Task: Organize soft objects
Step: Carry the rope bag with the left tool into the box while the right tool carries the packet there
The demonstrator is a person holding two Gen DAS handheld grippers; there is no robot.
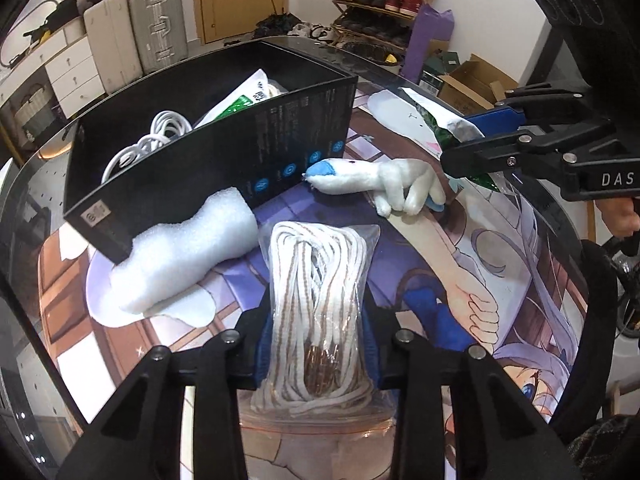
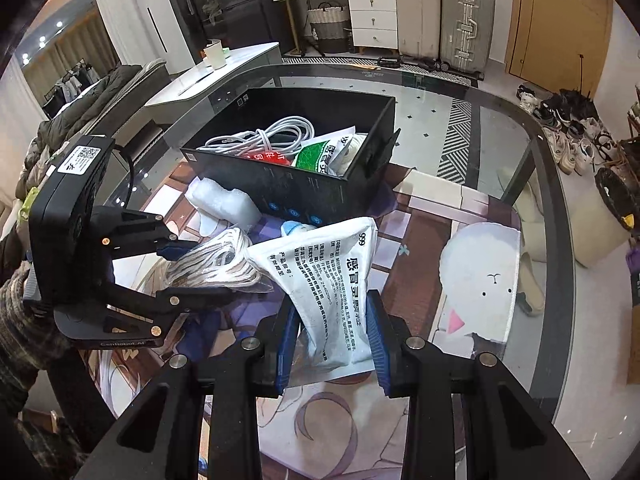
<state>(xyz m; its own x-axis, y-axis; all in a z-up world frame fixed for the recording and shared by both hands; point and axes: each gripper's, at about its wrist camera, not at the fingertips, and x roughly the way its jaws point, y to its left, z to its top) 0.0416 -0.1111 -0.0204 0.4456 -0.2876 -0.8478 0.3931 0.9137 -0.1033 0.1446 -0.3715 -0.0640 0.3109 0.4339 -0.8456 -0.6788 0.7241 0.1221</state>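
Note:
My left gripper [image 1: 318, 316] is shut on a clear bag of white rope [image 1: 316, 304], held above the printed mat; it also shows in the right wrist view [image 2: 216, 260]. My right gripper [image 2: 334, 320] is shut on a white medicine pouch [image 2: 336, 276], seen from the left wrist view [image 1: 456, 128] at the right. The black box [image 1: 256, 152] holds a white cable [image 1: 144, 144] and a green-white pouch [image 1: 244, 100]. A white plush toy [image 1: 380, 184] and a white foam piece [image 1: 180, 256] lie on the mat beside the box.
The printed mat [image 1: 460, 264] covers a glass table [image 2: 500, 152]. A white animal-shaped pad [image 2: 480, 276] lies on the mat's right part. Suitcases [image 2: 444, 20], drawers and shoes stand on the floor beyond the table.

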